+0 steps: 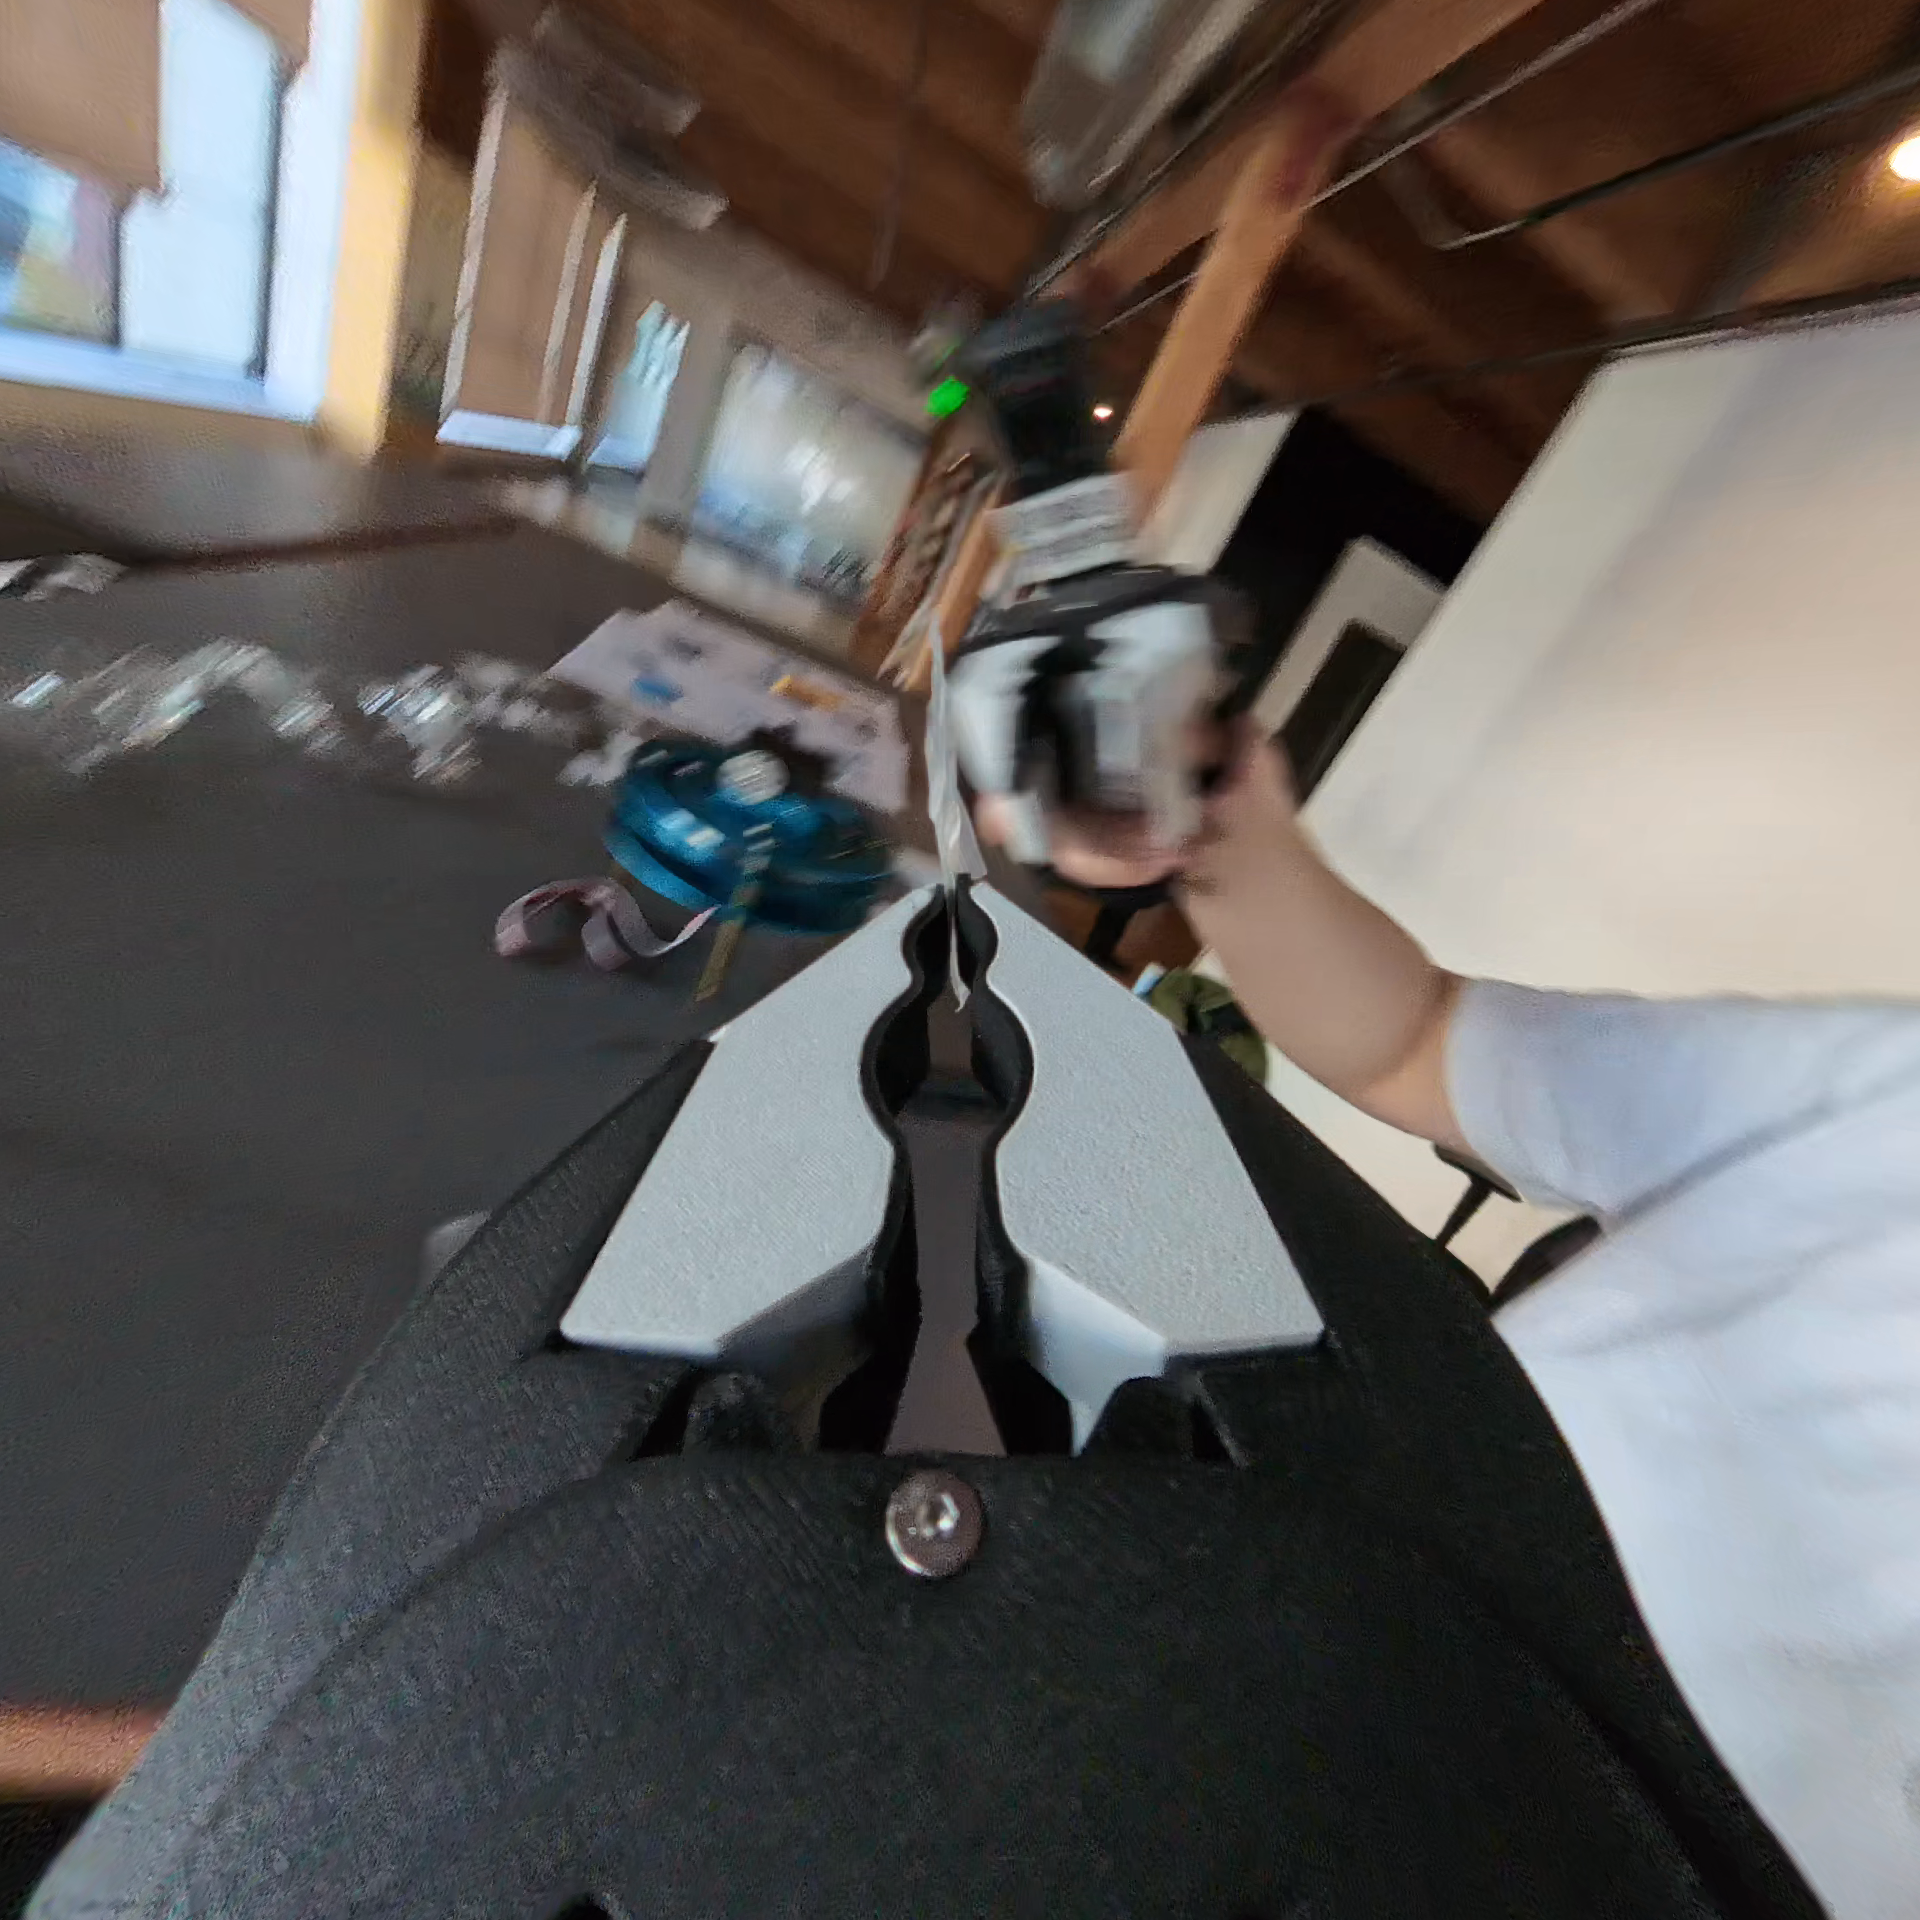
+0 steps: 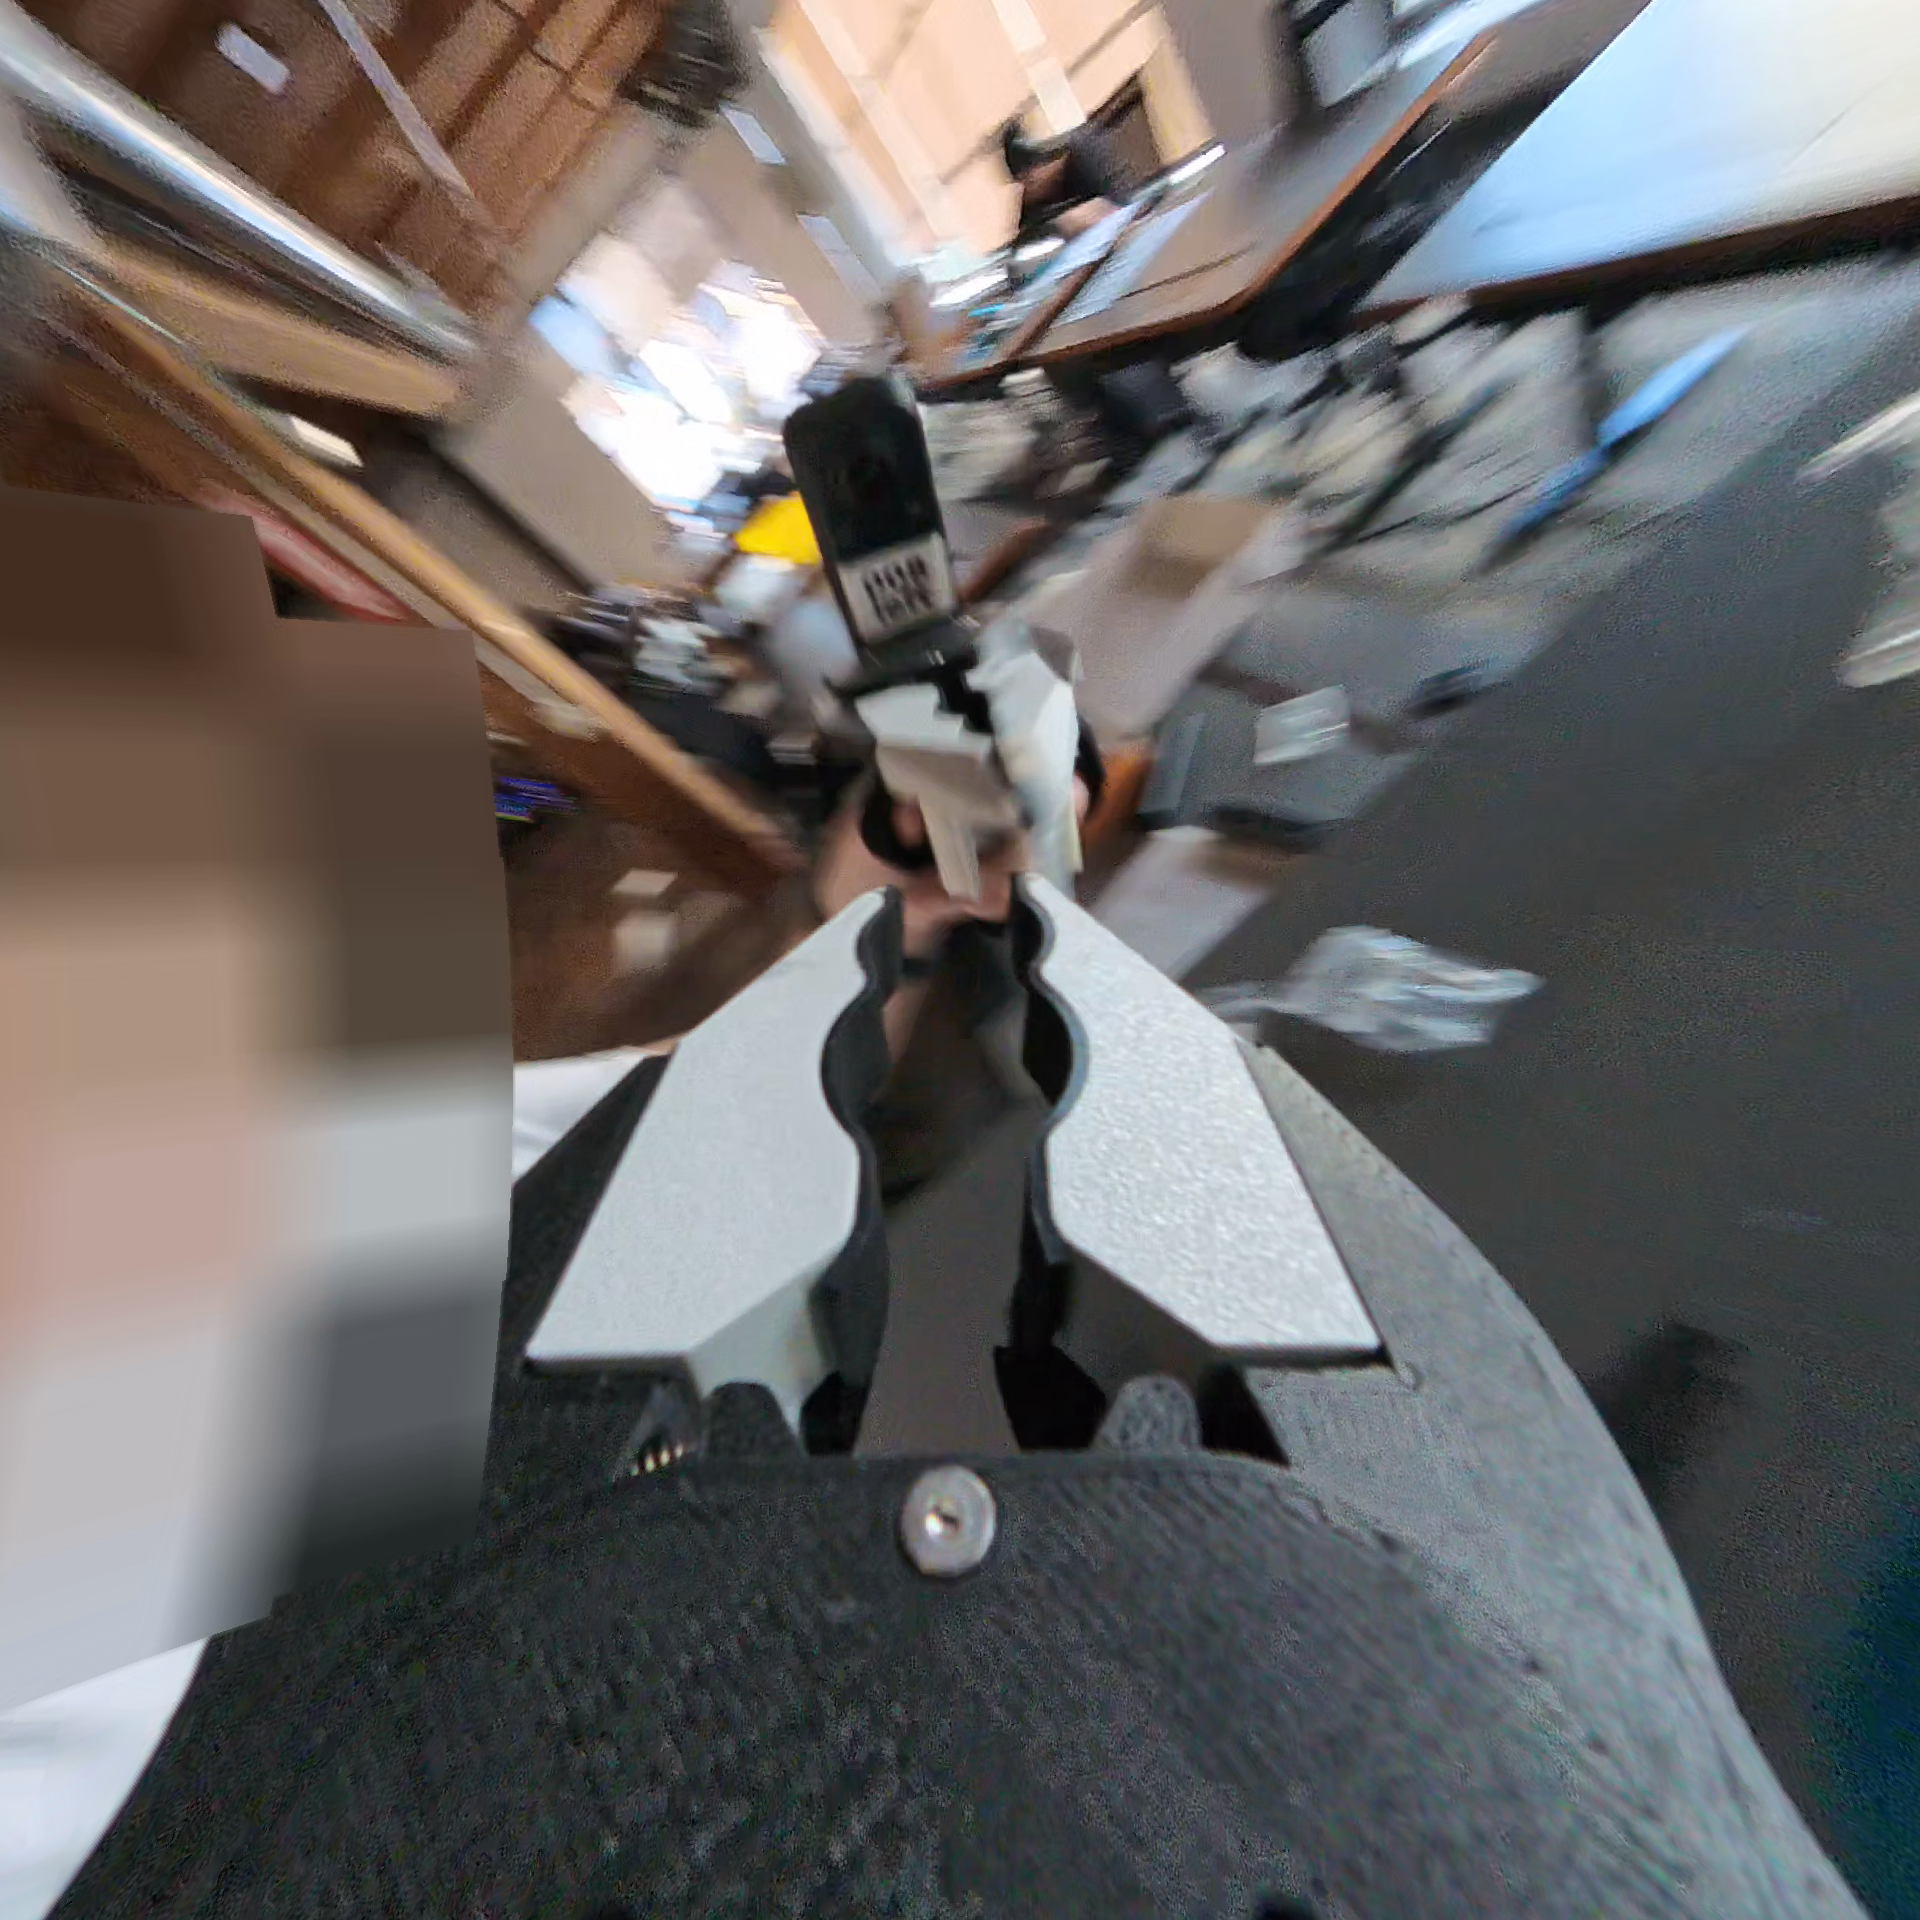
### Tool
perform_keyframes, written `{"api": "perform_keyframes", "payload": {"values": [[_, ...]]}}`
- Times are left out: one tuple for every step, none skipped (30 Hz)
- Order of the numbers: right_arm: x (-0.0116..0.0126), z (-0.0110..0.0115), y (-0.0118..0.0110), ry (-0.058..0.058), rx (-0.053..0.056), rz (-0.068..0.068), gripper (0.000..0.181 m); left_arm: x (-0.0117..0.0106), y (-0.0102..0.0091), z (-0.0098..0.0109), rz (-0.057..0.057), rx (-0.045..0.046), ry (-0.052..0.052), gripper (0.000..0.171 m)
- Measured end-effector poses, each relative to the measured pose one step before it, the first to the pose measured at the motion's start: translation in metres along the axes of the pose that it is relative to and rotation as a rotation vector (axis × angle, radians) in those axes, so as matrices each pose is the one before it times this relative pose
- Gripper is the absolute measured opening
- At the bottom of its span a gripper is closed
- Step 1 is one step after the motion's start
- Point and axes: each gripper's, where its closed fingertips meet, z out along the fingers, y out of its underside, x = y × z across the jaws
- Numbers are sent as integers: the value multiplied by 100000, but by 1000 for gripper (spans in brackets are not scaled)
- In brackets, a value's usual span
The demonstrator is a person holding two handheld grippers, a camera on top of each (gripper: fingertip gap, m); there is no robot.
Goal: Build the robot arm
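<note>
In the left wrist view my left gripper [image 1: 956, 896] is shut on a thin white packet [image 1: 948, 769], seen edge-on and sticking up past the fingertips. My right gripper [image 1: 1091, 717], blurred and held by a hand, is just beyond and to the right of it, above the dark table [image 1: 260, 1039]. In the right wrist view my right gripper [image 2: 956, 896] is open and empty. It faces the left gripper [image 2: 920, 748], which holds the crumpled white packet [image 2: 1039, 748] close in front of my fingertips.
Blue tape rolls [image 1: 727, 831] and a pink strip [image 1: 582, 925] lie on the table beyond the left gripper. Several clear packets [image 1: 208, 696] are scattered farther left. A crumpled packet [image 2: 1382, 987] lies to the right of the right gripper. A white-sleeved arm [image 1: 1558, 1091] reaches in from the right. Tip to tip, the grippers are about 4 centimeters apart.
</note>
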Motion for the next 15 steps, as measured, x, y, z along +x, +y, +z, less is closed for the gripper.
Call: {"api": "perform_keyframes", "payload": {"values": [[684,-1134,58,12161,1036,-13113,26,-3047,-121,188,-6581,-5607,-8749,0],[349,-978,308,9161,1674,-10448,28,-3085,157,418,-7549,-7608,-8689,0],[23,-730,469,5840,2737,-6025,28,-2729,335,644,-8312,-9004,-7078,0],[-266,-439,667,2464,2853,-1811,27,-2249,130,717,-9753,-6721,-5487,0],[-502,-167,902,-446,2074,644,26,-1468,-218,753,-10376,-2581,-2242,0],[-519,31,1075,-1735,935,1076,25,-849,-277,737,-8559,-947,134,0],[-346,184,1130,-1268,75,-43,25,-860,12,707,-6144,-2487,-1131,0],[-171,309,1164,-658,-1240,-1134,25,-1170,233,620,-3623,-3644,-4242,0],[26,405,1095,494,-2126,-1925,25,-1111,268,515,-836,-3335,-5372,0],[93,500,986,992,-2496,-2918,25,-777,163,385,419,-2044,-4371,0],[148,648,898,1424,-3028,-3366,26,-463,23,231,363,-555,-3105,0],[47,814,903,972,-4061,-3725,28,-240,-82,96,43,427,-1976,1],[-128,947,936,-6,-5246,-4053,30,-60,-157,-13,-322,1014,-950,17],[-128,1007,844,283,-5694,-4194,32,27,-130,-102,-367,977,-333,33],[-137,974,614,698,-5179,-4708,32,86,-20,-216,140,830,-110,39]]}}
